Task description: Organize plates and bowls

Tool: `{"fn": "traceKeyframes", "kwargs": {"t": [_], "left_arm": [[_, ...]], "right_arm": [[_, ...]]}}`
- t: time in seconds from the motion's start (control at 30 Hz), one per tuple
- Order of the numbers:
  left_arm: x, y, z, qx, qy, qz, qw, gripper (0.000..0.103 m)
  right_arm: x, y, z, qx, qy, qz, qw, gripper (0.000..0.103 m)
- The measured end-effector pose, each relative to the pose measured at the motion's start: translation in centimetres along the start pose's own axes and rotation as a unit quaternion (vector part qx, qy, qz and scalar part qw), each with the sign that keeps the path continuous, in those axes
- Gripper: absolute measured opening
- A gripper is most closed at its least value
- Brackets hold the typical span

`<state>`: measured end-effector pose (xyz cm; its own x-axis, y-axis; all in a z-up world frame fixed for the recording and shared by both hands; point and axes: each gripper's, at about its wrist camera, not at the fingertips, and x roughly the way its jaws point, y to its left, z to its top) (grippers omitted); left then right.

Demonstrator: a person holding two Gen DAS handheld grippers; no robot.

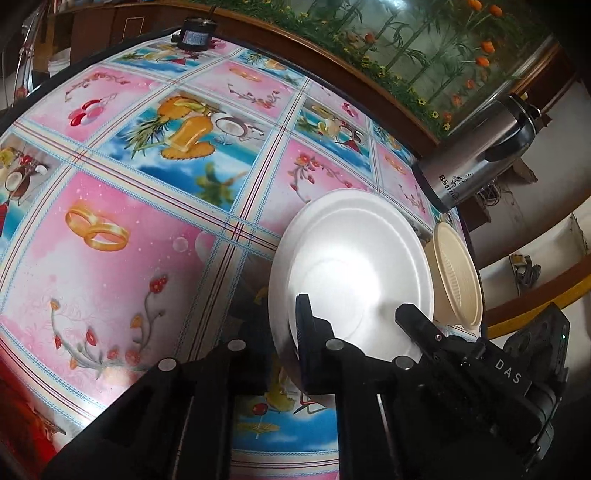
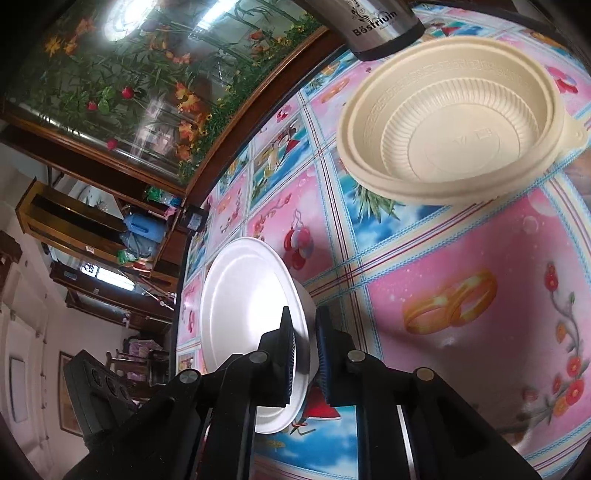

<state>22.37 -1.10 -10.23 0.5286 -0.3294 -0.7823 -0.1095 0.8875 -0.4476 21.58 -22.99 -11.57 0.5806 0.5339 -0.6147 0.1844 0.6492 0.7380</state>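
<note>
A white foam plate (image 1: 351, 266) is held tilted above the patterned tablecloth. My right gripper (image 2: 304, 347) is shut on its rim; the plate also shows in the right wrist view (image 2: 243, 317). In the left wrist view the right gripper (image 1: 354, 310) comes in from the lower right and pinches the plate's near edge. A beige plastic bowl (image 2: 454, 129) sits on the table beyond, and shows just right of the plate in the left wrist view (image 1: 458, 273). My left gripper's own fingers do not show clearly; only its black frame fills the bottom of its view.
A steel thermos flask (image 1: 476, 155) stands at the table's far edge near the bowl; its base shows in the right wrist view (image 2: 373, 26). A small black device (image 1: 195, 35) sits at the far table edge. A flower-painted glass cabinet (image 2: 122, 85) runs behind the table.
</note>
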Motion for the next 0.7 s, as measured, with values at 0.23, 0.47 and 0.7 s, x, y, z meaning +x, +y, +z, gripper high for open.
{"fn": "traceKeyframes", "kwargs": {"t": [0.23, 0.47, 0.7], "left_arm": [[-0.9, -1.4, -0.6, 0.037, -0.021, 0.021, 0.9989, 0.008], [-2.0, -2.6, -1.7, 0.068, -0.037, 0.033, 0.9965, 0.008], [-3.3, -2.9, -3.8, 0.092, -0.046, 0.042, 0.9938, 0.007]], "right_arm": [[-0.1, -0.8, -0.3, 0.026, 0.002, 0.009, 1.000, 0.009], [-1.6, -1.0, -1.8, 0.021, -0.022, -0.007, 1.000, 0.009], [-3.2, -2.0, -3.7, 0.035, -0.029, -0.007, 0.999, 0.009]]}}
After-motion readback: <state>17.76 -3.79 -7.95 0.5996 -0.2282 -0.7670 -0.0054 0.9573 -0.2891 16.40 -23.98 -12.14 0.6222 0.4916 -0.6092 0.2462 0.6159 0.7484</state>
